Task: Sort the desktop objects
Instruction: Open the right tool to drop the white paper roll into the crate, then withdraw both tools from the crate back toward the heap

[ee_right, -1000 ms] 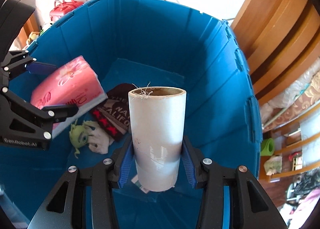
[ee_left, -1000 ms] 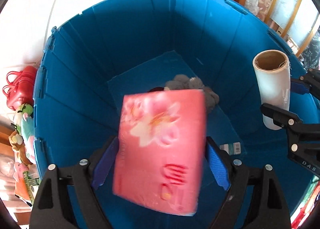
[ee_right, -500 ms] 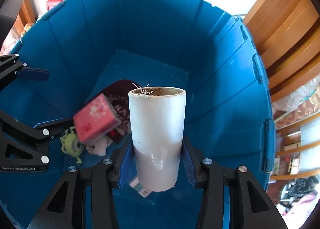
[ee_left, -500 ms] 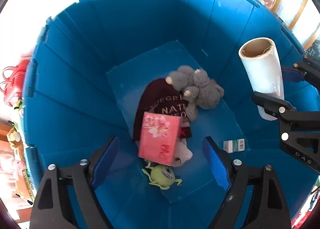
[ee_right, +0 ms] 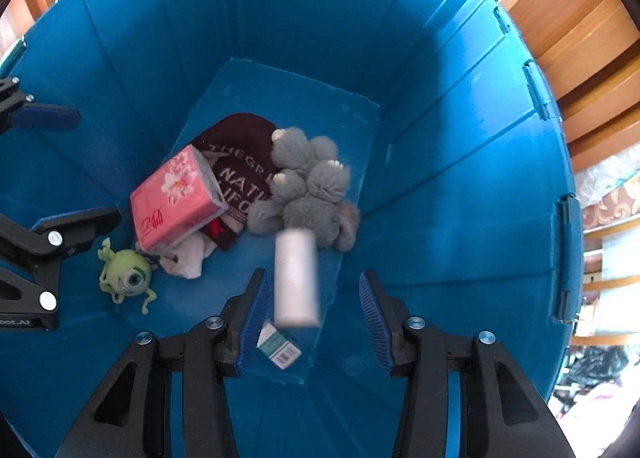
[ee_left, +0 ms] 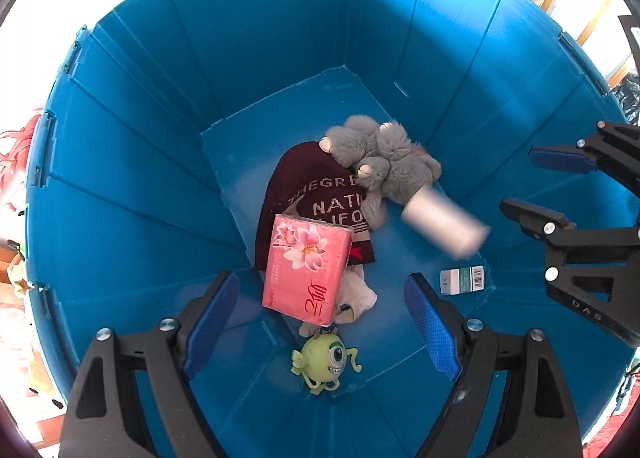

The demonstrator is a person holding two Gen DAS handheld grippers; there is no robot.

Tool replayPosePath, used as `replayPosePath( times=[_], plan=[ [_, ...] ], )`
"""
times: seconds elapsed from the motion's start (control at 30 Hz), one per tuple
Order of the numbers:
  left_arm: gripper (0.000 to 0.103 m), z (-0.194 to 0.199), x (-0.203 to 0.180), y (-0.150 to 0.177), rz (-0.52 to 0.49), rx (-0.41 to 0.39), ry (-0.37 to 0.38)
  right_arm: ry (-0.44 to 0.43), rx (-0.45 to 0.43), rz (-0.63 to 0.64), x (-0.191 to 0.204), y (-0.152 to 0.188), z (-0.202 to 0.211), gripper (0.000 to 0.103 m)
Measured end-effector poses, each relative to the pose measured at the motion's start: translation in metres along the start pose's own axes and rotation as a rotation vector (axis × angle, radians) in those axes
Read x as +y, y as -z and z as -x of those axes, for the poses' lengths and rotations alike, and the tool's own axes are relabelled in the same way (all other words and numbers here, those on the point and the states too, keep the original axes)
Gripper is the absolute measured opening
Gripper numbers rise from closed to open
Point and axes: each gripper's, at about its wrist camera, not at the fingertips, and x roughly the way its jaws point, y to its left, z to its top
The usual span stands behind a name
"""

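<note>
- While both grippers hang over the deep blue bin (ee_left: 132, 161), the left gripper (ee_left: 320, 314) stands wide apart with nothing between its blue pads; the pink tissue pack (ee_left: 306, 268) lies far below it on the bin floor, resting partly on the dark red knitted hat (ee_left: 316, 193) and partly on a pale cloth (ee_left: 358, 294).
- Its jaws having just been opening, the right gripper (ee_right: 316, 310) now has a clear gap on either side of the white roll (ee_right: 297, 278); the pads do not press on it; the roll shows blurred, loose in the air above the bin floor.
- Seen from the left wrist, the white roll (ee_left: 444, 225) sits just beside the grey plush toy (ee_left: 384, 161), with the right gripper (ee_left: 520, 181) off at the right edge, apart from it.
- Below the roll in the right wrist view lies a small white and green box with a barcode (ee_right: 278, 346), flat on the floor.
- The grey plush toy overlaps the far side of the hat; white lettering shows on the hat.
- A green one-eyed toy (ee_left: 324, 358) sits alone near the pale cloth, close to the pack's lower corner.
- Wooden furniture (ee_right: 580, 37) stands outside the bin wall.
</note>
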Motion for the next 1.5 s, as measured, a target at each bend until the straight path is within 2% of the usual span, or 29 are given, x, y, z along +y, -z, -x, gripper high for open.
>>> replayPosePath(
  times=[0.03,0.1,0.17,0.27,0.3,0.5,0.7,0.8,0.9,1.0,1.1,1.2,1.37,1.5],
  plan=[
    [0.085,0.001,-0.001,0.001,-0.001,-0.001,0.001,0.002,-0.002,-0.002,0.000,0.001,0.001,0.052],
    [0.085,0.003,-0.001,0.003,-0.002,-0.004,0.003,0.007,-0.004,-0.001,-0.003,0.002,0.003,0.068],
    [0.085,0.006,-0.002,0.004,-0.005,-0.010,0.007,0.006,-0.007,-0.005,-0.002,0.003,0.005,0.076],
    [0.085,0.012,-0.003,0.007,-0.007,-0.019,0.009,0.003,-0.014,-0.021,-0.005,0.007,0.010,0.098],
    [0.085,0.014,-0.004,0.008,-0.008,-0.021,0.013,0.010,-0.020,-0.021,-0.005,0.009,0.014,0.100],
    [0.085,0.043,-0.005,0.021,-0.033,-0.088,0.043,0.000,-0.099,-0.069,-0.004,0.027,0.053,0.103],
    [0.085,0.103,0.020,0.054,-0.029,-0.269,0.044,-0.044,-0.289,-0.099,0.027,0.053,0.117,0.103],
    [0.085,0.133,0.042,0.082,0.008,-0.407,0.007,-0.074,-0.364,-0.101,0.051,0.061,0.139,0.103],
    [0.085,0.158,0.062,0.116,0.016,-0.540,-0.080,-0.085,-0.442,-0.108,0.079,0.067,0.156,0.103],
    [0.085,0.172,0.088,0.156,0.038,-0.630,-0.148,-0.095,-0.571,-0.105,0.110,0.073,0.175,0.103],
    [0.085,0.171,0.117,0.191,0.052,-0.655,-0.169,-0.180,-0.647,-0.081,0.144,0.069,0.182,0.103],
    [0.085,0.157,0.151,0.226,0.083,-0.623,-0.172,-0.283,-0.687,-0.041,0.183,0.058,0.181,0.103],
    [0.085,0.124,0.212,0.287,0.192,-0.557,-0.160,-0.295,-0.719,0.004,0.248,0.038,0.168,0.103],
    [0.085,0.091,0.254,0.338,0.273,-0.490,-0.183,-0.364,-0.719,0.022,0.296,0.027,0.148,0.103]
  ],
)
